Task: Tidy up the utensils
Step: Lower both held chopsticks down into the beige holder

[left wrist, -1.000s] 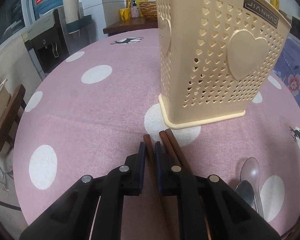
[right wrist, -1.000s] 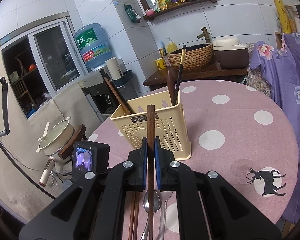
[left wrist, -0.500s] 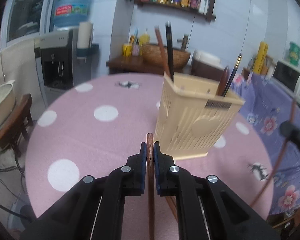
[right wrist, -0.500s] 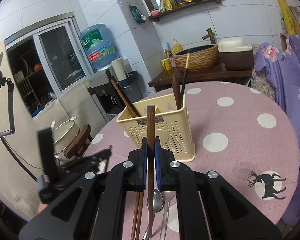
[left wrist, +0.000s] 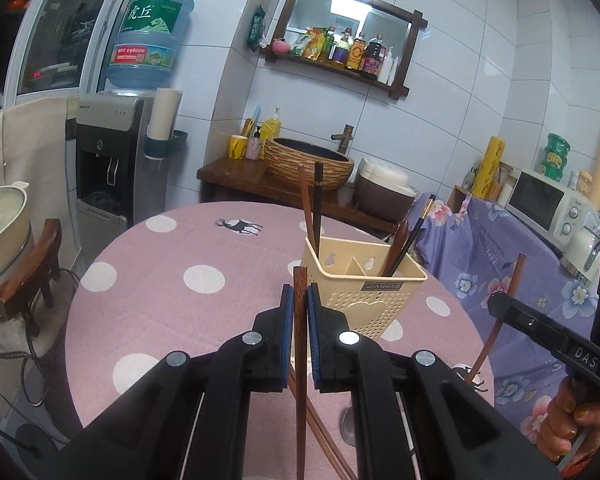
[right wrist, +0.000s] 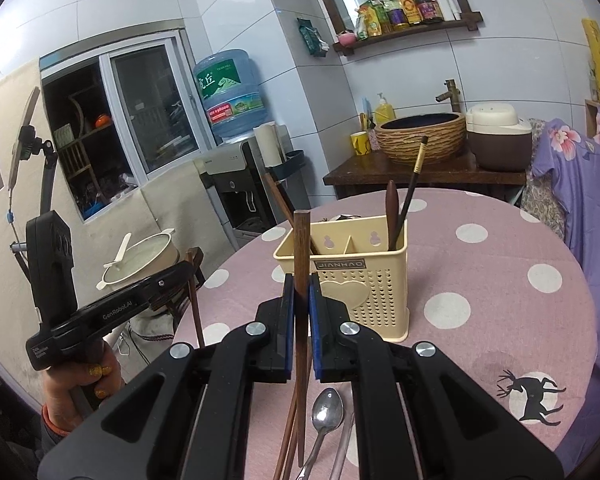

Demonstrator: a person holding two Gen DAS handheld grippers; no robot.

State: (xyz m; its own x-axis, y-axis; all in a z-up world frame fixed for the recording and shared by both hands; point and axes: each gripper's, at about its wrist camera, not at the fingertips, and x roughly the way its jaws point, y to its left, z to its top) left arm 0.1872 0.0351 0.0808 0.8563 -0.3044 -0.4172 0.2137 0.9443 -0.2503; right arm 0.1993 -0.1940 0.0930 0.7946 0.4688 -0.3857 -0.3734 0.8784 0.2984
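Left wrist view: the left gripper (left wrist: 299, 312) is closed on a brown chopstick (left wrist: 300, 360), held upright above the pink table (left wrist: 148, 300), just before the cream holder (left wrist: 364, 284). The right gripper (right wrist: 299, 308) is likewise clamped on another chopstick (right wrist: 301, 280). Each stick is best lifted clear of the rim, kept vertical, and lowered into an open compartment before release. "JIANHAO" is read on the holder; "GenRobot.AI" is read on the left gripper's body in the right view.

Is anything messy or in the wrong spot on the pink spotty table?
Yes: a metal spoon and loose brown wooden chopsticks lie flat on the tablecloth, outside the cream plastic utensil holder where the other utensils stand upright.
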